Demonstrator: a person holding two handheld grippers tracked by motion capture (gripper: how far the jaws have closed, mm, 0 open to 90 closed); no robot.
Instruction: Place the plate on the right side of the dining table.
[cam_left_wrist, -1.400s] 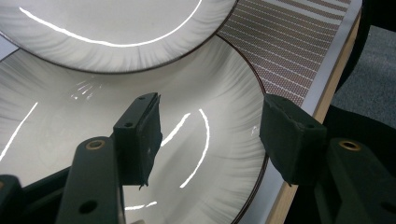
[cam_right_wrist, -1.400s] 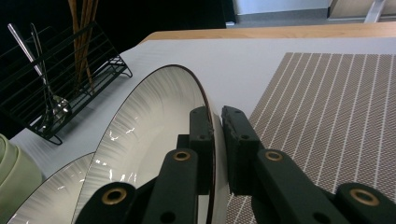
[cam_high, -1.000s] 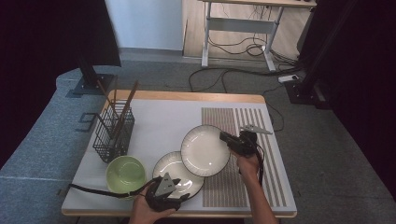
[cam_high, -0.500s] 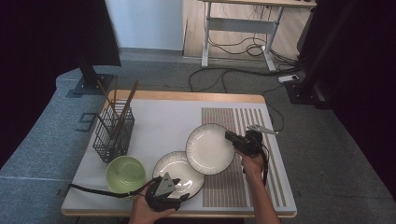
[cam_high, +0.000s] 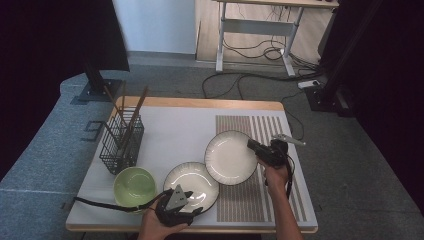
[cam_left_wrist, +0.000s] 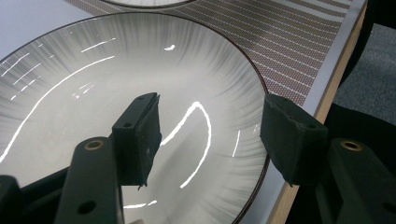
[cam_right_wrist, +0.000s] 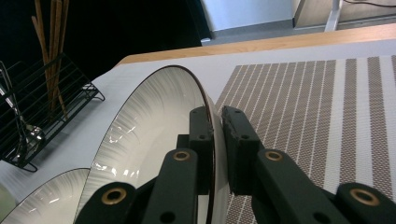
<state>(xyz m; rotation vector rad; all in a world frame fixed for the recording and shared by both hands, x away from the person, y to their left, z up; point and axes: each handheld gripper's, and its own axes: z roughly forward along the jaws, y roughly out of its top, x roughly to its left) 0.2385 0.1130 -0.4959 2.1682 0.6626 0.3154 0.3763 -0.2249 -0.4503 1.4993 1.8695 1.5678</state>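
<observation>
So your right gripper (cam_high: 256, 148) has its jaws pinched tight on the rim of the upper plate (cam_high: 230, 157); in the right gripper view you can see the plate (cam_right_wrist: 154, 121) tipped up on edge with one pad on each face of the rim, so it's properly clamped; from the high view that plate sits half over the striped placemat (cam_high: 260, 170) and its lower-left edge overlaps the second plate (cam_high: 192, 186) a bit; your left gripper (cam_high: 192, 216) is down at the near edge of the table (cam_high: 170, 125) with its jaws spread wide, one pad hovering over the inside of the second plate (cam_left_wrist: 116, 79) and the other outside its rim, next to the table edge; I can't tell whether either pad actually touches it, but nothing's squeezed; the green bowl (cam_high: 134, 185) sits just left of the second plate, close to your left hand (cam_high: 155, 229); behind it the black wire caddy (cam_high: 121, 142) stands with chopsticks (cam_high: 131, 107) poking up out of it, well apart from both plates.
</observation>
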